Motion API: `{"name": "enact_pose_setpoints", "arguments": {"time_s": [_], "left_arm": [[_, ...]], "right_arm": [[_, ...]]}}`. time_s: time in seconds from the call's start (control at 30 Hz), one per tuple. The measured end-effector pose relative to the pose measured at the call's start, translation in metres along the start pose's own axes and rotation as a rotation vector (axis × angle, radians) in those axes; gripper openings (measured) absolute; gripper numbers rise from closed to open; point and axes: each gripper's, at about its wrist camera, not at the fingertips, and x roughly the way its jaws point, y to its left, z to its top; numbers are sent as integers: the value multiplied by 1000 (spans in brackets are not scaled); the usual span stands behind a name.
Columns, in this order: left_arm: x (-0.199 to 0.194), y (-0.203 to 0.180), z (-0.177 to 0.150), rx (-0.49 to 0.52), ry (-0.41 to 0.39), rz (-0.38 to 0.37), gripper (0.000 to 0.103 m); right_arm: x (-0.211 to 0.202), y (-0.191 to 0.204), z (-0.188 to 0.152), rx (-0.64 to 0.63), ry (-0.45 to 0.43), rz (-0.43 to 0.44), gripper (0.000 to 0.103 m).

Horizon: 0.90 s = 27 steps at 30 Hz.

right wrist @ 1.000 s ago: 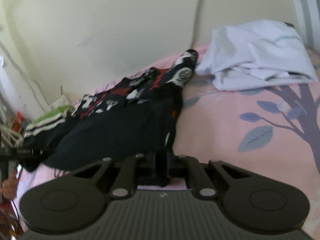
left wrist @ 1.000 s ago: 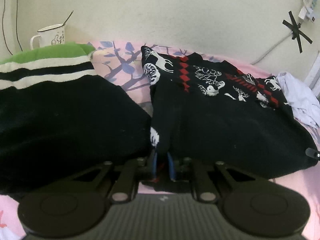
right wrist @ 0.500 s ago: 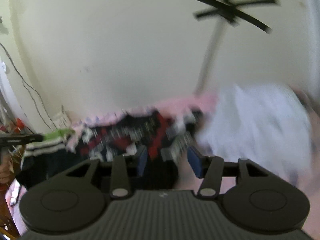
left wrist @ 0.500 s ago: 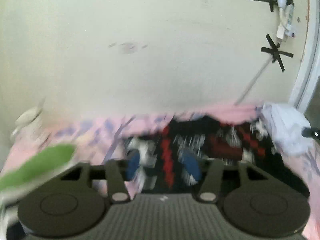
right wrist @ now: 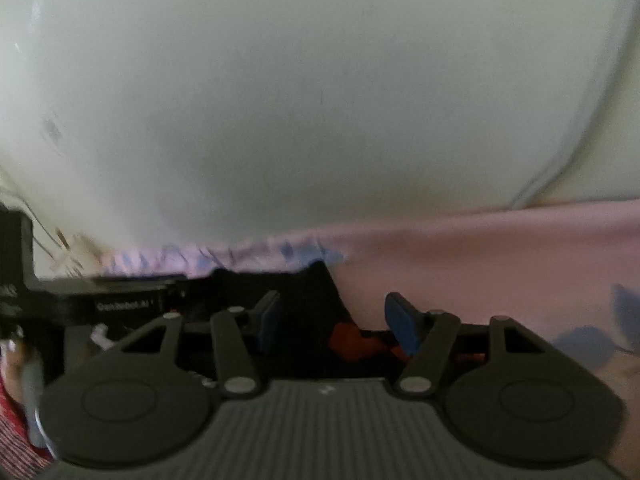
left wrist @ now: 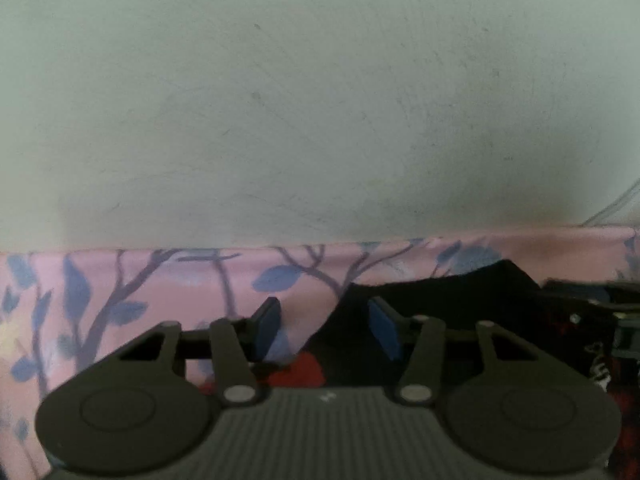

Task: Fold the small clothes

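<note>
A black sweater with red and white patterns [left wrist: 460, 304] lies on the pink sheet with blue branch print [left wrist: 140, 280]. My left gripper [left wrist: 324, 328] is open and empty, low over the sweater's far left corner near the wall. My right gripper [right wrist: 334, 322] is open and empty over the sweater's far right corner [right wrist: 316, 284]. The sweater's red pattern shows between each gripper's jaws. The left gripper's body [right wrist: 100, 304] shows at the left of the right wrist view.
A pale wall [left wrist: 320, 100] rises directly behind the bed edge, close ahead of both grippers. A cable [right wrist: 568, 152] runs down the wall at the right. Pink sheet [right wrist: 500, 264] extends to the right of the sweater.
Both grippers let go of the sweater, opened, and swung forward to its far edge by the wall. The green-striped garment, mug and white clothes have left view.
</note>
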Motion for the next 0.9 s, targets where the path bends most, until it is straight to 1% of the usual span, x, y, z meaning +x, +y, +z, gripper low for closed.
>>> {"name": "enact_pose_setpoints", "arguments": {"time_s": [0.03, 0.07, 0.1, 0.13, 0.2, 0.33, 0.37, 0.4, 0.5, 0.53, 0.6, 0.63, 0.67, 0.73, 0.83, 0.9], "left_arm": [[-1, -2, -1, 17, -1, -31, 15], [-3, -4, -1, 21, 4, -64, 10], [-8, -7, -2, 24, -3, -58, 10], [-17, -11, -4, 42, -18, -53, 9], [-40, -19, -12, 75, -61, -71, 9], [-120, -26, -36, 117, -182, -118, 9], [-146, -26, -49, 124, -218, -137, 9], [-163, -25, -57, 129, -242, -152, 9], [-217, -23, -107, 153, -300, -179, 9], [-234, -22, -130, 160, -314, -189, 9], [-250, -23, -172, 154, -307, -193, 9], [-256, -24, -189, 147, -294, -208, 9], [-258, -24, -206, 140, -280, -218, 10], [-255, -28, -239, 128, -246, -209, 10], [-240, -21, -268, 105, -198, -184, 10], [-237, -18, -279, 66, -183, -198, 10]], "right_arm": [[2, 3, 0, -28, -15, 1, 48], [4, 5, 1, -47, -1, 17, 28], [6, 8, 1, -61, 15, 34, 13], [4, 12, 0, -79, 10, 26, 12], [-11, 24, -4, -131, -14, 19, 11], [-71, 54, -19, -204, -110, 52, 11], [-93, 64, -28, -235, -139, 61, 11], [-111, 71, -37, -261, -162, 68, 11], [-165, 92, -77, -328, -216, 88, 11], [-179, 98, -93, -348, -228, 90, 11], [-208, 103, -128, -378, -232, 98, 11], [-216, 105, -143, -378, -225, 103, 11], [-224, 105, -163, -374, -216, 112, 11], [-229, 107, -193, -367, -196, 104, 11], [-224, 107, -235, -369, -168, 56, 11], [-217, 109, -255, -360, -174, 38, 11]]}}
